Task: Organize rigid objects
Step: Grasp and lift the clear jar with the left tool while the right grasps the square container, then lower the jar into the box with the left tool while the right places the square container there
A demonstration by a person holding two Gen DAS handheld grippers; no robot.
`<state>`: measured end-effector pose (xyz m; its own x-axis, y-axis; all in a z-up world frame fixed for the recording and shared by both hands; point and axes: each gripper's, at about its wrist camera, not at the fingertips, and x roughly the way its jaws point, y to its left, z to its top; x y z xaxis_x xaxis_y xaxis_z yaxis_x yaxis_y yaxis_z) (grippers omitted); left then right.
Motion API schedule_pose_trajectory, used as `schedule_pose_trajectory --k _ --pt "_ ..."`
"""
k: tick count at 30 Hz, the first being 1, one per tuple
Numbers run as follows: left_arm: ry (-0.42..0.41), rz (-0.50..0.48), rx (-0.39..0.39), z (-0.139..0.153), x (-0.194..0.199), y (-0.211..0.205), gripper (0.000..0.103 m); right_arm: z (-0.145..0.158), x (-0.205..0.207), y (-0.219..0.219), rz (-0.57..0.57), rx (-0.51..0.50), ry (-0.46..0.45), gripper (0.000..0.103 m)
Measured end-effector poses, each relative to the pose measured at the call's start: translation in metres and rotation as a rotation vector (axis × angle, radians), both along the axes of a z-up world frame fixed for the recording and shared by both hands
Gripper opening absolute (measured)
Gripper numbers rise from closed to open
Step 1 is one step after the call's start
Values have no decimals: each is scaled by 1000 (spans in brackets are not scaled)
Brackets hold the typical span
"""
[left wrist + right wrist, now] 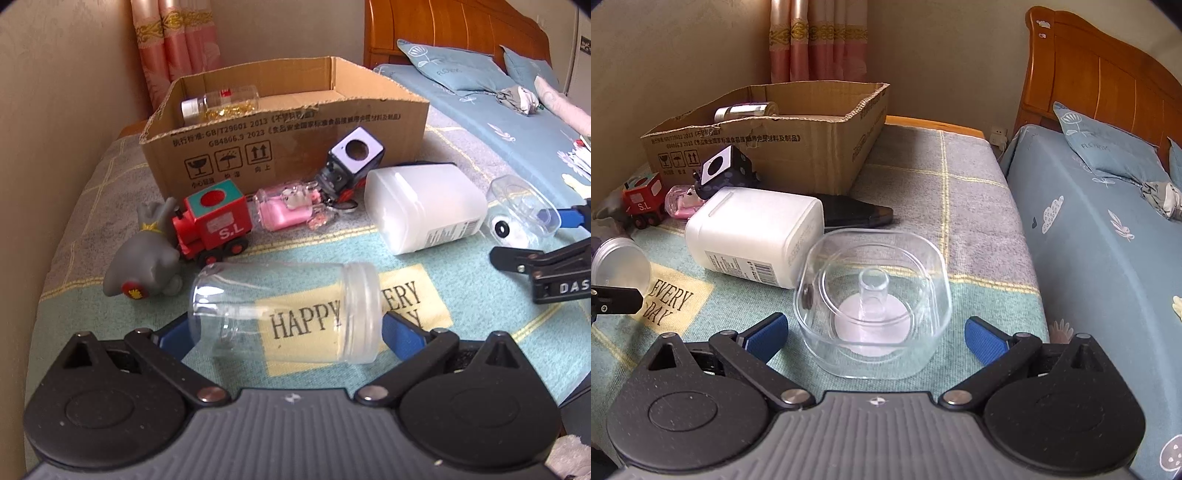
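A clear jar [284,314] lies on its side between the fingers of my left gripper [288,332], whose blue pads touch both its ends. A clear square container [873,302] sits between the open fingers of my right gripper [875,332]; the pads stand apart from it. A cardboard box [295,125] at the back holds a bottle with gold bits [219,101]. In front of it lie a red toy train [214,225], a grey toy figure [147,258], a pink keychain bottle [288,206], a black toy train [347,162] and a white plastic bottle [421,206].
The objects lie on a checked blanket [942,192] over a low table. A bed with blue sheets [1108,240] runs along the right. A flat black object [857,214] lies behind the white bottle. A wall and pink curtain [820,40] stand behind the box.
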<state>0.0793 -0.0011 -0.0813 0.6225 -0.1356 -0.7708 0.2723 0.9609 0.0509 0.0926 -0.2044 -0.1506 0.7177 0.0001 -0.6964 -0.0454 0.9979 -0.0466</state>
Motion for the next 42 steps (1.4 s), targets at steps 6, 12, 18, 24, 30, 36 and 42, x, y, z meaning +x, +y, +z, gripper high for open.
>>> schedule_pose_trajectory --k 6,12,18,24,30,36,42 --pt "-12 20 -11 6 1 4 102 6 11 3 34 -29 -5 99" --pt "-13 9 -1 7 3 2 100 11 14 4 56 -32 9 87" --pt "-7 -3 7 8 4 2 92 13 15 8 59 -61 25 81" --pt "5 -32 12 13 4 5 92 19 10 10 84 -75 35 81" --pt "-15 -71 5 33 4 6 92 36 4 11 125 -98 27 81" --pt "-74 -104 -25 64 13 6 92 65 2 12 181 -70 2 81" --pt "-150 -108 -12 94 46 1 92 91 9 17 247 -30 -43 81"
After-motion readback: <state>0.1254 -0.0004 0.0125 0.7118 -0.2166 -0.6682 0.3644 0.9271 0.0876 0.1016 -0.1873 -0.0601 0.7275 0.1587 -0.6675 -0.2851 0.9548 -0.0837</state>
